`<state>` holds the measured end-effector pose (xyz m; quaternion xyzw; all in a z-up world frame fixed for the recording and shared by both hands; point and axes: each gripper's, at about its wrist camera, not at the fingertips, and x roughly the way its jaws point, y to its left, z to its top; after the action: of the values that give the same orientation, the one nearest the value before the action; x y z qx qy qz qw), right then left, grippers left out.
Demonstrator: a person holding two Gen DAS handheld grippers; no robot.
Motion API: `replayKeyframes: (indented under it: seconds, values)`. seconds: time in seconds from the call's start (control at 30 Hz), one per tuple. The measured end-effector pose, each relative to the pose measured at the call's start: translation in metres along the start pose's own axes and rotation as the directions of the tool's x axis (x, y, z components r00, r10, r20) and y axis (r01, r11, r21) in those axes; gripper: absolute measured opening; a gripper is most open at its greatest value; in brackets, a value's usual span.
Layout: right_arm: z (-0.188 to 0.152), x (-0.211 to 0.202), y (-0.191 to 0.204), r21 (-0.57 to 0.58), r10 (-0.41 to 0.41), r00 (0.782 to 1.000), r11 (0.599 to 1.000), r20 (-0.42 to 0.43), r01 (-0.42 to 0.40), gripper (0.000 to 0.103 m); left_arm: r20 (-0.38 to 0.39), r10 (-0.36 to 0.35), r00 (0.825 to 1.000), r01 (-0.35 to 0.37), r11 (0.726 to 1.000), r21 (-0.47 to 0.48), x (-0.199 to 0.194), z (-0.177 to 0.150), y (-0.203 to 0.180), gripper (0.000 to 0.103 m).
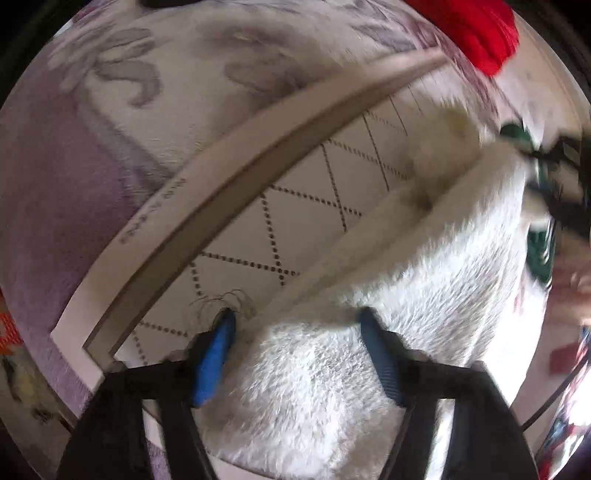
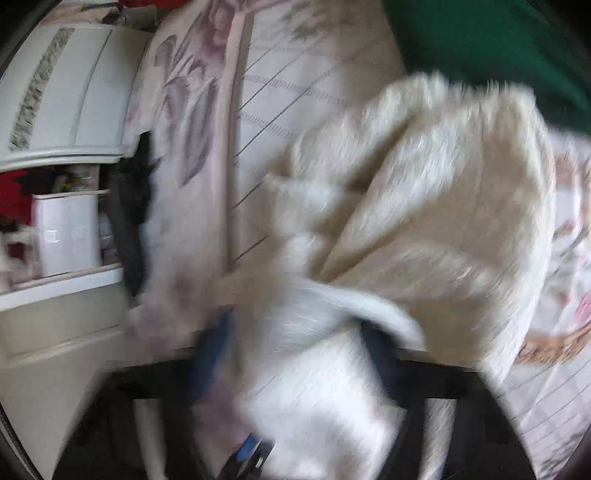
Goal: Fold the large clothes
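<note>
**Here: fluffy white garment between both claws, over the bed**

Here the left claw (image 1: 295, 325) stands with its blue fingers (image 1: 214, 358) spread wide, the fluffy white garment (image 1: 406, 280) lying between them on the quilted bed cover (image 1: 306, 206). In the blurred right wrist view, the garment (image 2: 424, 206) drapes over the right claw (image 2: 295, 332); whether that claw pinches it I cannot tell. A red cloth (image 1: 476, 29) lies at the far corner.

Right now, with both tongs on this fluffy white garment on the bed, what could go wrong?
1. The left tongs stand open around the white fluffy garment, so it could slip free.
2. The right wrist view is blurred; fabric bunches across the right tongs, so the fold may come out uneven.
3. The left fingertip sits near loose threads and could snag.
</note>
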<state>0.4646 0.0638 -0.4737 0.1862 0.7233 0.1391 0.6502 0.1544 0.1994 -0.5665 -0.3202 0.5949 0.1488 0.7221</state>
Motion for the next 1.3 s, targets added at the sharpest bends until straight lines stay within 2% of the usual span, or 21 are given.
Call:
replayKeyframes:
  seconds: [0.03,0.1,0.2,0.3,0.37,0.43,0.47,0.5,0.53,0.57,0.63,0.7,0.73,0.8,0.87,0.97,1.0,1.03,1.1,1.2,1.3]
  values:
    - [0.002,0.005,0.011,-0.031,-0.028,0.999,0.999,0.025,0.029,0.03,0.008,0.001,1.0,-0.002,1.0,0.004,0.001,-0.001,0.0,0.014]
    - [0.004,0.002,0.029,-0.113,-0.05,0.996,0.992,0.075,0.058,0.017,0.026,-0.024,0.999,0.025,1.0,-0.016,-0.003,-0.003,0.007,0.012]
    - [0.005,0.017,0.071,-0.26,-0.088,0.99,0.959,0.114,0.115,0.017,0.019,-0.036,0.999,0.036,0.998,-0.043,-0.007,-0.01,0.02,0.011]
    - [0.015,0.063,0.081,-0.347,-0.201,0.978,0.914,0.062,0.21,0.016,-0.007,-0.042,0.999,0.041,0.997,-0.06,-0.007,-0.013,0.028,0.011]
    - [0.019,0.089,0.078,-0.397,-0.243,0.97,0.892,-0.019,0.216,0.017,-0.022,-0.045,0.999,0.044,0.998,-0.044,-0.01,-0.014,0.027,0.011]
    - [0.024,0.088,0.077,-0.381,-0.228,0.972,0.904,-0.053,0.192,0.023,-0.025,-0.032,0.999,0.032,0.999,-0.016,-0.02,-0.015,0.026,0.011]
    - [0.025,0.074,0.076,-0.347,-0.171,0.983,0.928,-0.071,0.137,0.036,-0.026,-0.029,0.999,0.029,1.0,-0.01,-0.024,-0.015,0.027,0.012]
    - [0.023,0.06,0.074,-0.328,-0.114,0.99,0.941,-0.081,0.081,0.058,-0.024,-0.031,0.999,0.031,0.999,-0.006,-0.03,-0.015,0.027,0.012]
    - [0.02,0.046,0.071,-0.312,-0.066,0.995,0.949,-0.08,0.038,0.07,-0.015,-0.032,0.999,0.032,0.999,-0.006,-0.04,-0.016,0.028,0.012]
    - [0.012,0.024,0.063,-0.294,-0.011,0.998,0.956,-0.059,-0.006,0.082,-0.007,-0.033,0.999,0.033,0.999,-0.006,-0.046,-0.017,0.029,0.012]
    - [-0.013,-0.018,0.038,-0.262,0.034,0.999,0.965,0.01,-0.03,0.082,0.01,-0.069,0.998,0.069,0.998,-0.01,-0.059,-0.017,0.031,0.013]
    - [-0.038,-0.038,0.007,-0.226,0.016,0.999,0.974,0.038,-0.007,0.083,0.004,-0.109,0.994,0.109,0.994,-0.012,-0.062,-0.014,0.031,0.015]
    - [-0.059,-0.044,-0.022,-0.185,-0.022,0.999,0.982,0.049,0.031,0.083,-0.011,-0.132,0.991,0.131,0.991,-0.008,-0.059,-0.013,0.032,0.022]
    - [-0.09,-0.038,-0.069,-0.105,-0.087,0.996,0.99,0.031,0.09,0.083,-0.047,-0.146,0.988,0.146,0.989,-0.006,-0.046,-0.012,0.032,0.031]
    - [-0.123,-0.011,-0.126,0.02,-0.104,0.992,0.994,-0.068,0.105,0.083,-0.073,-0.152,0.986,0.152,0.988,-0.001,-0.03,-0.01,0.03,0.033]
    - [-0.163,0.042,-0.19,0.219,0.057,0.976,0.976,-0.209,-0.01,0.084,-0.084,-0.121,0.989,0.126,0.991,0.048,-0.019,-0.014,0.025,0.03]
    - [-0.168,0.043,-0.195,0.226,0.094,0.981,0.973,-0.167,-0.054,0.084,-0.047,-0.093,0.995,0.096,0.993,0.066,-0.022,-0.02,0.022,0.028]
    - [-0.171,0.036,-0.193,0.205,0.108,0.988,0.975,-0.109,-0.084,0.084,-0.018,-0.074,0.997,0.075,0.994,0.076,-0.027,-0.025,0.018,0.008]
    - [-0.175,0.028,-0.183,0.132,0.142,0.986,0.983,-0.085,-0.13,0.018,-0.01,-0.056,0.998,0.057,0.994,0.089,-0.033,-0.038,0.016,0.005]
    - [-0.183,0.007,-0.187,0.135,0.135,0.99,0.982,-0.043,-0.129,0.015,-0.035,-0.04,0.999,0.043,0.995,0.093,-0.04,-0.062,0.012,0.005]
    - [-0.194,-0.024,-0.208,0.187,0.119,0.993,0.976,-0.008,-0.115,0.014,-0.14,-0.033,0.99,0.045,0.995,0.084,-0.036,-0.099,0.009,0.005]
